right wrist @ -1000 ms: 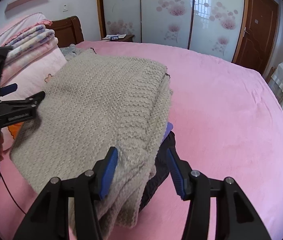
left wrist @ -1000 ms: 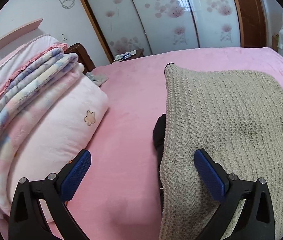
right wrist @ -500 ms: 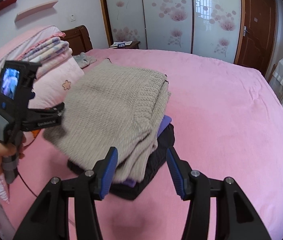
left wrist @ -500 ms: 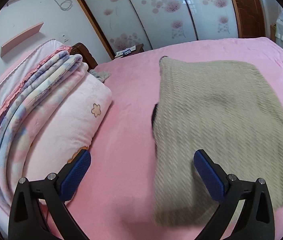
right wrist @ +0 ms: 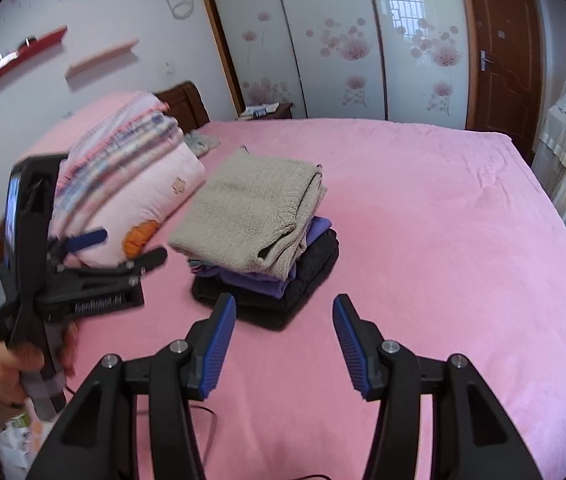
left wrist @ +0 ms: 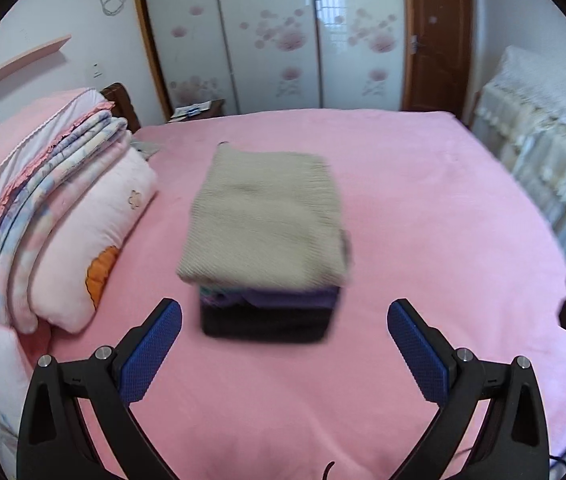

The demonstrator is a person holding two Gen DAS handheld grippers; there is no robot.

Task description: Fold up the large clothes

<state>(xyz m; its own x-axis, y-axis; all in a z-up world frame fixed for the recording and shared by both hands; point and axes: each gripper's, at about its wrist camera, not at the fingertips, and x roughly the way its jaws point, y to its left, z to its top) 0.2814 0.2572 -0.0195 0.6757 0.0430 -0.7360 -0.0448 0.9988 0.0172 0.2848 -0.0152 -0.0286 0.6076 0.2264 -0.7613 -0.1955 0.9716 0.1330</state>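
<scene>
- Beige chunky knit: the folded sweater (left wrist: 263,216) lies on top of a small stack in the middle of the pink bed (left wrist: 423,208), with a purple garment (right wrist: 315,226) and a black garment (right wrist: 315,264) folded beneath it.
- The left hand-held gripper (left wrist: 283,344) hangs short of the stack with its blue pads (left wrist: 151,344) wide apart and nothing between them.
- The right hand-held gripper (right wrist: 285,340) is likewise spread and empty, just in front of the stack and not touching it.
- Folded quilts and a pillow (left wrist: 83,232) sit beside the stack at the head of the bed.
- Handling, as a judgement: the knit looks soft, thick and limp, light but prone to sag and stretch; a pinch on one layer would likely peel the fold open.
- Best hold is probably the doubled folded edge near the corners, both sides at once, catching all layers.
</scene>
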